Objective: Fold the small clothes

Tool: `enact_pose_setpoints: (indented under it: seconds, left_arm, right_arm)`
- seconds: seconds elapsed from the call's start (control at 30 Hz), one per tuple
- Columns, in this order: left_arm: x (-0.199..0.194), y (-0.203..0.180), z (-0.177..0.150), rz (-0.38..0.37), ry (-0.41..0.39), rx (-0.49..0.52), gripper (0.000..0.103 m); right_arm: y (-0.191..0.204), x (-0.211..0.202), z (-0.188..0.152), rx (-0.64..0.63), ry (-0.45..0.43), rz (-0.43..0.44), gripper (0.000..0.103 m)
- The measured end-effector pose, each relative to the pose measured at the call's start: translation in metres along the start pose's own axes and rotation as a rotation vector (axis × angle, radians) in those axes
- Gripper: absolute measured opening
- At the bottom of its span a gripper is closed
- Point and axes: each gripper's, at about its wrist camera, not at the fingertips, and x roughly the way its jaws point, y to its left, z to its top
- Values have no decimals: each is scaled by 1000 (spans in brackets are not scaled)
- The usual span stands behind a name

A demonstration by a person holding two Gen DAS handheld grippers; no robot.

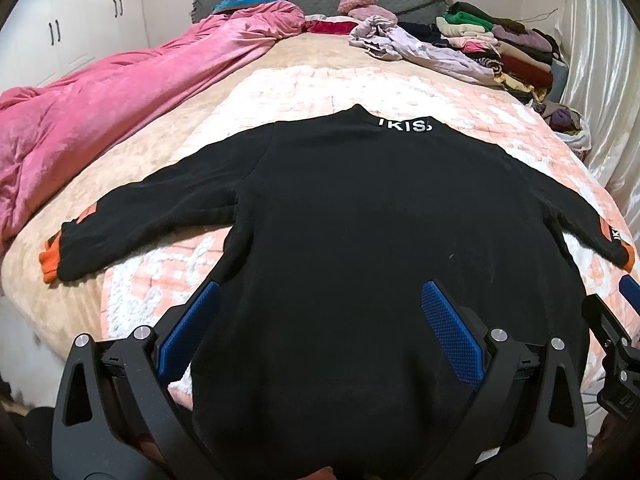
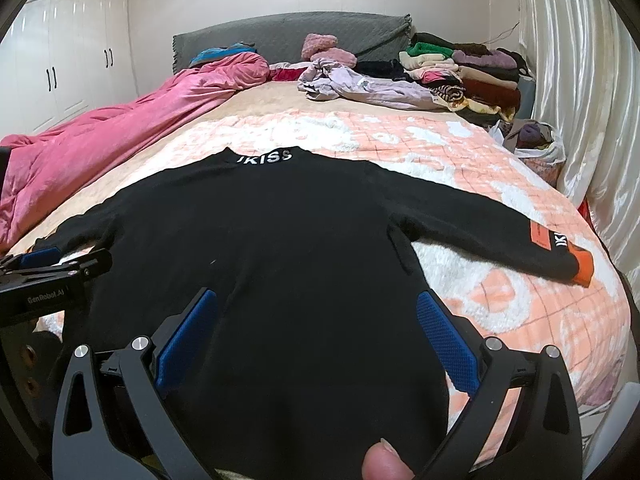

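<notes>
We see a bed point(image 1: 120, 216) under a peach-and-white checked fleece blanket point(image 1: 304, 92), white wardrobe doors behind. One black long-sleeved knit sweater point(image 1: 360, 208) with orange cuffs lies flat on the blanket, both sleeves spread, collar far from us. Two grippers hover low over its hem: the left gripper point(image 1: 320, 320) and the right gripper point(image 2: 316, 328), each with jaws spread wide, pinching nothing. A thumb point(image 2: 386, 462) shows below the right one. One stack of folded clothes point(image 1: 516, 52) sits by the headboard.

A black sweater point(image 1: 360, 220) is lying spread flat on the bed point(image 1: 132, 184), a pink quilt point(image 1: 100, 120) running along its left edge and clothes piles point(image 1: 500, 48) sitting at its far right corner.
</notes>
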Motion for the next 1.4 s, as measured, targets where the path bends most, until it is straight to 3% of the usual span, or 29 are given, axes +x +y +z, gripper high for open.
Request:
enact_pose_setpoints:
  seconds: [0.63,1.4]
  left_arm:
    - [40,-20,46,-38,15,-4,94]
    - [89,-66,102,-127,17,30,94]
  right_arm:
    - [-57,35,27,91,-24,-74,99]
    - [-176,59,51,252,-52,-322,99]
